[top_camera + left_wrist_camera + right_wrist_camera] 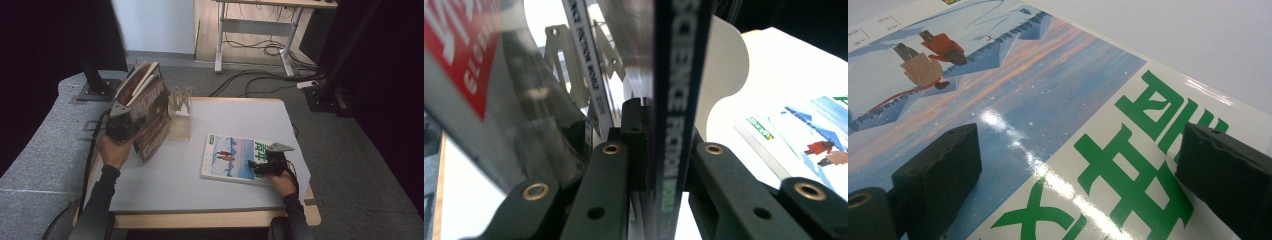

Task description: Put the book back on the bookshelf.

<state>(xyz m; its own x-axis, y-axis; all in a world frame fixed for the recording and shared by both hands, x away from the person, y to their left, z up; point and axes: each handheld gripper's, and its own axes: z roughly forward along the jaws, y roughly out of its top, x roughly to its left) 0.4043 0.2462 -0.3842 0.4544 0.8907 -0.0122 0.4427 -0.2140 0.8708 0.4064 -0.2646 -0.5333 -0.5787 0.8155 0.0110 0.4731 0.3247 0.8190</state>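
The left gripper [131,120] pinches glossy, thin magazines [150,107] upright; the right gripper [256,167], jaws spread wide, rests on a flat shiny book [227,157].

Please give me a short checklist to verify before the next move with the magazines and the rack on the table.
1. Left hand-held gripper shut on the dark-spined magazine: ok.
2. Held magazine lifted off the table, tilted beside the rack: ok.
3. Which rack slot it is lined up with: cannot tell.
4. Right hand-held gripper over the blue-cover magazine, jaws open: ok.
5. Blue-cover magazine lies flat on the table: ok.
6. Other magazines leaning by the held one are stable: cannot tell.
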